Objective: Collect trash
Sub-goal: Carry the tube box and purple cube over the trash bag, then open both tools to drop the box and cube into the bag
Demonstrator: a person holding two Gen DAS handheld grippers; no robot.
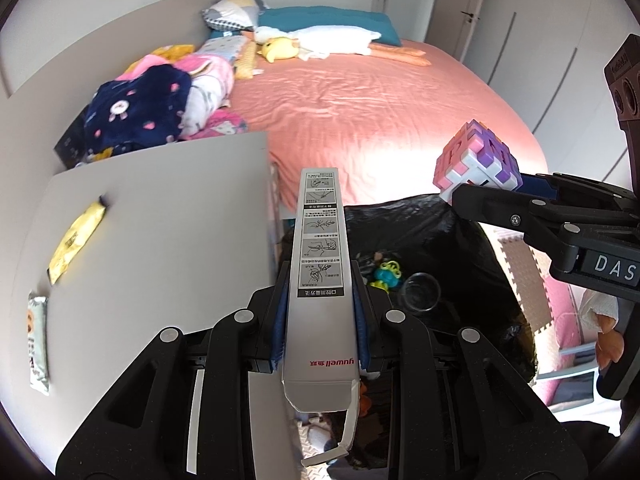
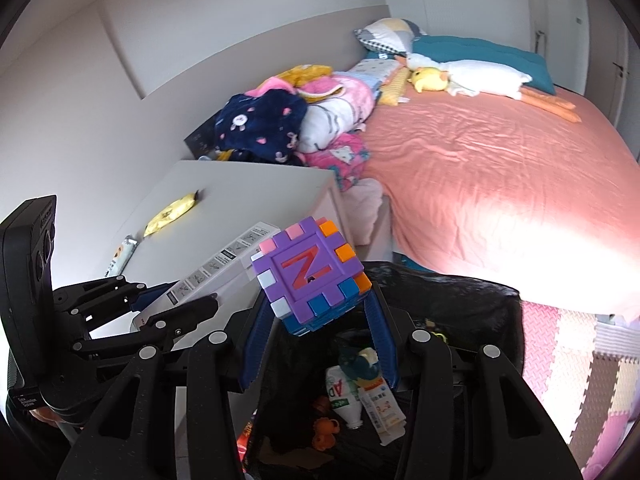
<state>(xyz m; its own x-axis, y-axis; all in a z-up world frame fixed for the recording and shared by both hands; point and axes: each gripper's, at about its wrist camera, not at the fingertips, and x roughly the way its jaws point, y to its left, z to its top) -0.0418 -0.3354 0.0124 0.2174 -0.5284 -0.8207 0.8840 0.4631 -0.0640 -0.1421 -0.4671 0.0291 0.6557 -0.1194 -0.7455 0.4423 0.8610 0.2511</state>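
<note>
A bedroom scene seen from two handheld grippers, both poised above a black trash bag (image 1: 460, 232) at the foot of a bed.

In the left wrist view, the left gripper (image 1: 319, 312) is clamped on a long grey thermometer box (image 1: 320, 264), its blue pads pressing both long sides. The box runs from 6 o'clock up to the centre of the picture, with the bag's open mouth just behind it. At 3 o'clock the right gripper (image 1: 480, 196) reaches in from the side, grasping a foam letter cube (image 1: 478, 160) of pink, purple and white pieces.

In the right wrist view, that cube (image 2: 308, 276) sits at the centre, held between the blue fingers (image 2: 382, 332), its purple face showing a red letter N. Below it, at 6 o'clock, the bag already holds a plastic bottle (image 2: 340, 396), a small carton (image 2: 380, 408) and an orange toy (image 2: 326, 432).

At 9 o'clock in the left view stands a grey bedside cabinet (image 1: 180, 208), with a yellow wrapper (image 1: 78, 240) and a pale snack packet (image 1: 38, 340) lying on top.

The bed with a coral sheet (image 1: 380, 112) fills 12 to 2 o'clock, with plush toys and folded clothes at its far side.
</note>
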